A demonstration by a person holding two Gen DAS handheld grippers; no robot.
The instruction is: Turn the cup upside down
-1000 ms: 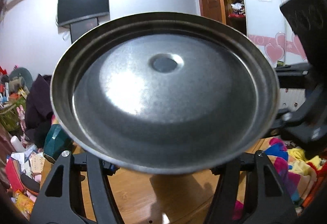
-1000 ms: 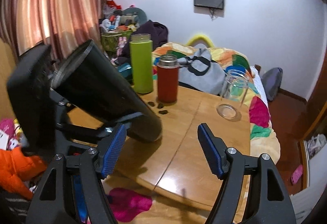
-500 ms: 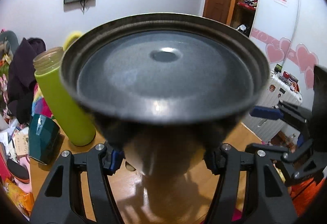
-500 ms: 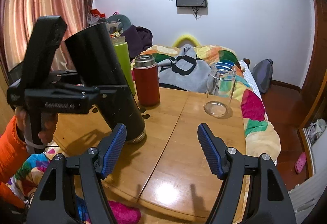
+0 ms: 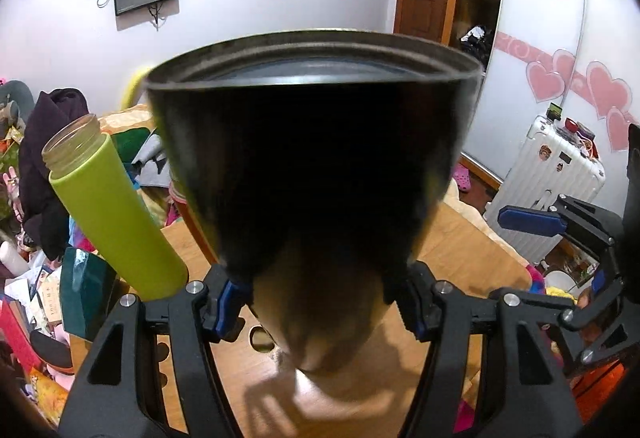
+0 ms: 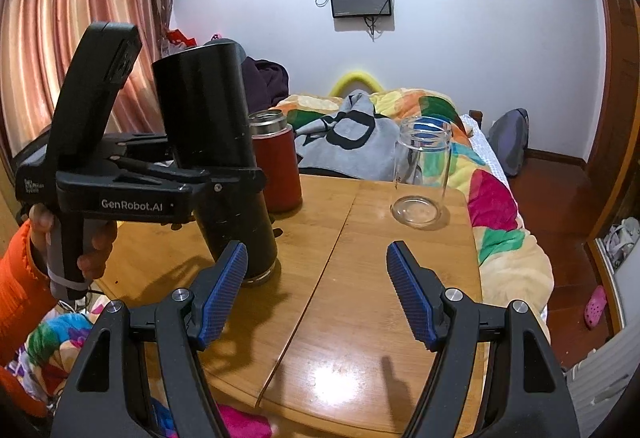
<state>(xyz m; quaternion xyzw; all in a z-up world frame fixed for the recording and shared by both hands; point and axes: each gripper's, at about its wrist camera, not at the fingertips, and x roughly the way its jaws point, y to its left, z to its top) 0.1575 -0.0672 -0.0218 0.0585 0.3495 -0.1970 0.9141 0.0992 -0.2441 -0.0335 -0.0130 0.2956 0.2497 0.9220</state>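
Note:
A tall black cup (image 6: 216, 166) stands upside down on the wooden table (image 6: 360, 318), its metal-ringed mouth on the wood and its base on top. My left gripper (image 6: 224, 178) is shut on the cup at mid-height. In the left wrist view the cup (image 5: 316, 174) fills the middle, held between the blue pads of the left gripper (image 5: 320, 298). My right gripper (image 6: 316, 290) is open and empty, just in front and to the right of the cup; it also shows in the left wrist view (image 5: 532, 222).
A red flask (image 6: 276, 158) stands right behind the cup. A clear glass (image 6: 420, 174) stands at the table's far right. A green bottle (image 5: 112, 206) stands at the far left. A bed with a colourful quilt (image 6: 500, 206) borders the table.
The left gripper has turned the black cup from tilted to upright and lowered it until its mouth rests on the table. The right gripper stays open and has drawn back a little.

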